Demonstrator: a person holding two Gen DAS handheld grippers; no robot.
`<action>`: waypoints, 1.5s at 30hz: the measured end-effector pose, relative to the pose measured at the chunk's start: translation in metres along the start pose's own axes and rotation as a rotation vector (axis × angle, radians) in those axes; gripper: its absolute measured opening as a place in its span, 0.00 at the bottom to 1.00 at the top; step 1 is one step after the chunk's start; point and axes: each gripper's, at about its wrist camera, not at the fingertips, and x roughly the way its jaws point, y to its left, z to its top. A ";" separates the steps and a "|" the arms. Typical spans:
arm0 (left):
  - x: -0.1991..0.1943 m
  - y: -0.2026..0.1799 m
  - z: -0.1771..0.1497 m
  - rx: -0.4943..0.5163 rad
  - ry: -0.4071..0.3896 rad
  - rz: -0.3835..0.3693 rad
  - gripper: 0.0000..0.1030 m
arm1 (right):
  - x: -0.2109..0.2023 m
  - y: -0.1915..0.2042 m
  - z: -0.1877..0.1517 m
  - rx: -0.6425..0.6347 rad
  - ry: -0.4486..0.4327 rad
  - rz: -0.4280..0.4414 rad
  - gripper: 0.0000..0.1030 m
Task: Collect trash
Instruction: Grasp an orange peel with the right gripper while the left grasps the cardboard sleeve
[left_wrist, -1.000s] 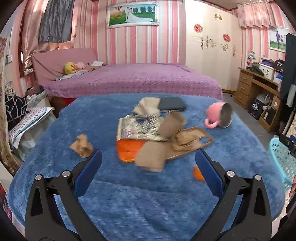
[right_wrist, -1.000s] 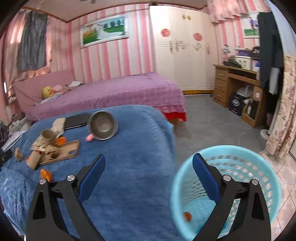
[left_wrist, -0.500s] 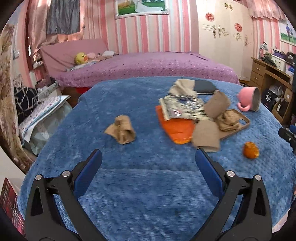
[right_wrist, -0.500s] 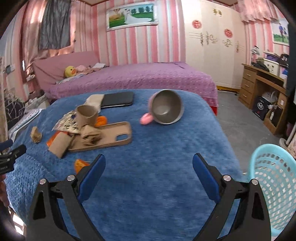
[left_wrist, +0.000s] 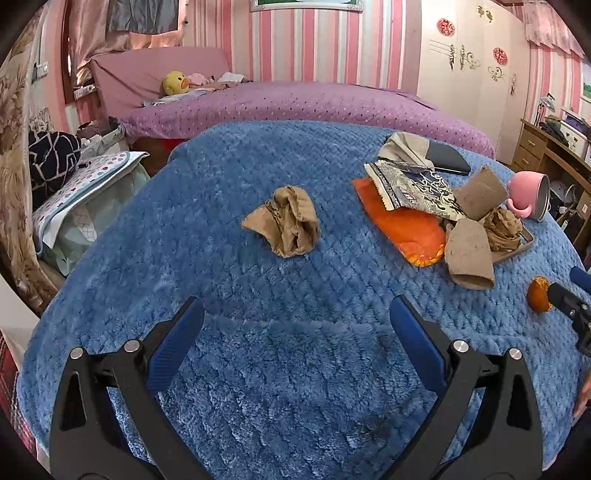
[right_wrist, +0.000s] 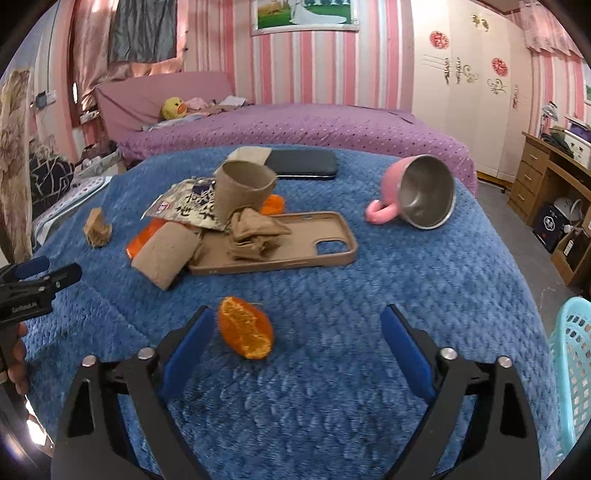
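Fingers (left_wrist: 173, 347) of the left gripper (left_wrist: 295, 314): blue-padded, spread wide apart, nothing between them, poised above the blue fleece-covered table (right_wrist: 369, 295). Fingers (right_wrist: 406, 350) of the right gripper (right_wrist: 297, 317): also apart, though just drawn closer together, with the torn orange peel (right_wrist: 245, 332) lying between them, close to the left-hand pad and not pressed by either.

Taken as landmark: the flat tan phone case (right_wrist: 288, 254) at the middle of the table.
- On the case: a crumpled wad of brown paper (right_wrist: 255, 236).
- Against its far left corner: an upright brown cardboard cup (right_wrist: 242, 192), tilted a little.
- Touching its left end: a flattened brown cardboard cup (right_wrist: 166, 254), lying over a shiny orange wrapper (right_wrist: 142, 240).
- Behind that end: a printed black-and-white snack packet (right_wrist: 188, 206), partly under the upright cup.
- Well left of the case, alone on the fleece: a second crumpled brown paper wad (left_wrist: 284, 225), straight ahead of the left gripper.
- Nearer than the case, apart from it: the orange peel.
- Right of the case: a pink mug with a steel lining (right_wrist: 417, 195), tipped on its side, mouth towards the right wrist camera.
- Beyond the case: a black phone (right_wrist: 303, 166), lying flat.
- Far right of the case, off the table: a turquoise plastic lattice basket (right_wrist: 572, 369), seen only at its rim.
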 end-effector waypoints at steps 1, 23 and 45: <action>0.000 0.000 0.000 -0.002 -0.002 -0.001 0.95 | 0.002 0.002 0.000 -0.008 0.008 0.010 0.78; -0.004 -0.075 0.014 0.041 -0.022 -0.101 0.95 | -0.012 -0.034 0.006 -0.031 -0.044 0.035 0.30; 0.038 -0.136 0.026 0.079 0.065 -0.156 0.55 | -0.016 -0.095 0.005 0.043 -0.043 -0.016 0.30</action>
